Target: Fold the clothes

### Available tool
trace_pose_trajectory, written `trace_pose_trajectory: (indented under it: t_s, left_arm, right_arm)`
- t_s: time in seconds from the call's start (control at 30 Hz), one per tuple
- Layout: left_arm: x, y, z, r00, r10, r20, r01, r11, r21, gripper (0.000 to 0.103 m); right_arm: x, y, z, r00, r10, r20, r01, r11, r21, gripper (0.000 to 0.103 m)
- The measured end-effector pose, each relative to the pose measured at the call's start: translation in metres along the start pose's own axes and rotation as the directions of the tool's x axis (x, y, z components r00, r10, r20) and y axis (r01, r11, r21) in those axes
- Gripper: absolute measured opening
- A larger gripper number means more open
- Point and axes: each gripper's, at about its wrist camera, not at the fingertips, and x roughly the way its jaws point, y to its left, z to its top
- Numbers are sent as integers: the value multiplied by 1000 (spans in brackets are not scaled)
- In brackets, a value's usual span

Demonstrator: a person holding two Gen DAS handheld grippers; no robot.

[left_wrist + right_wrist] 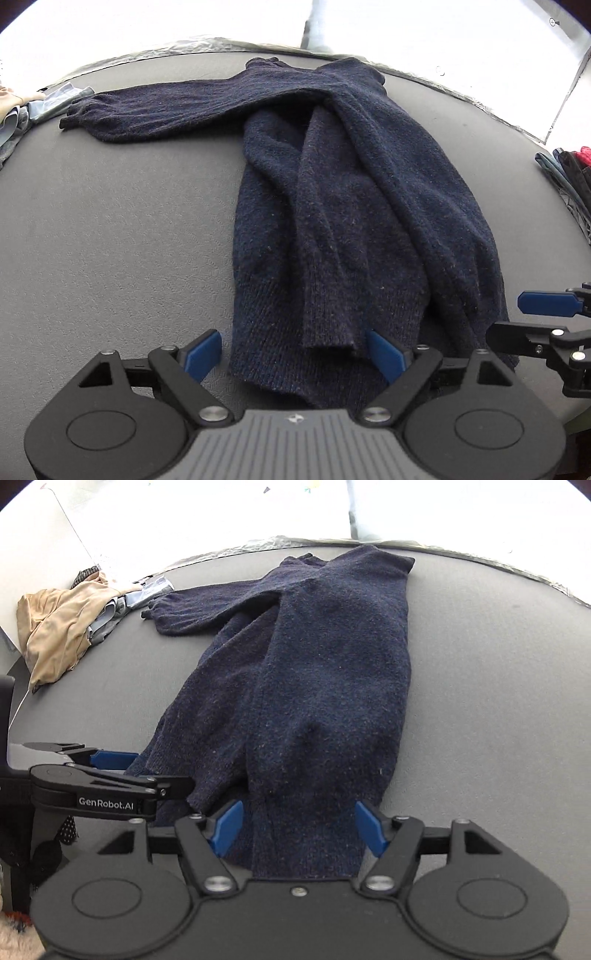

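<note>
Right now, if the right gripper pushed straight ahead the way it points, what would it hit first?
Probably the navy sweater's hem: it lies between the open right gripper pads, on the grey table. Depth is hard to judge.

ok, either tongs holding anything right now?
Nothing. Both left tongs and right tongs stand open over the navy sweater's hem, pads not pressing it.

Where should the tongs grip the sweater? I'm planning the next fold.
Grip the ribbed hem, coming from the near table edge: it lies flat and nearest, between the open right tongs. The left sleeve sprawls out sideways, farther off.
</note>
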Motion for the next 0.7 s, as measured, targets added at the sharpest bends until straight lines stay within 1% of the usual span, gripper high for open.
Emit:
trace_pose_trajectory:
  t_s: [0.07, 0.13, 0.2, 0.23, 0.4, 0.47, 0.7]
  left_arm:
    - [-1, 4, 3, 1000, -6, -4, 6, 1000, -23, 90]
    - [-6, 8, 5, 1000, -5, 14, 5, 999, -40, 90]
    - [-11, 11, 10, 999, 7, 40, -5, 999, -49, 90]
    - [-13, 14, 12, 999, 12, 50, -9, 999, -53, 90]
    - [-22, 31, 26, 995, 30, 96, -21, 995, -98, 90]
    - [-24, 41, 33, 993, 43, 110, -29, 992, -123, 90]
    - [-14, 80, 64, 986, 96, 135, -70, 980, -186, 91]
  right_arm:
    - [-1, -3, 5, 1000, 15, 18, -15, 1000, 16, 87]
    - [2, -7, 8, 1000, 23, 18, -24, 999, 33, 92]
    - [5, -9, 12, 1000, 22, 15, -22, 999, 45, 94]
    - [6, -10, 15, 1000, 20, 21, -21, 999, 48, 97]
    - [10, -12, 34, 996, 39, 78, -44, 997, 70, 100]
    - [14, -11, 44, 995, 32, 99, -39, 997, 72, 101]
    - [45, -11, 84, 990, -43, 133, 29, 994, 105, 102]
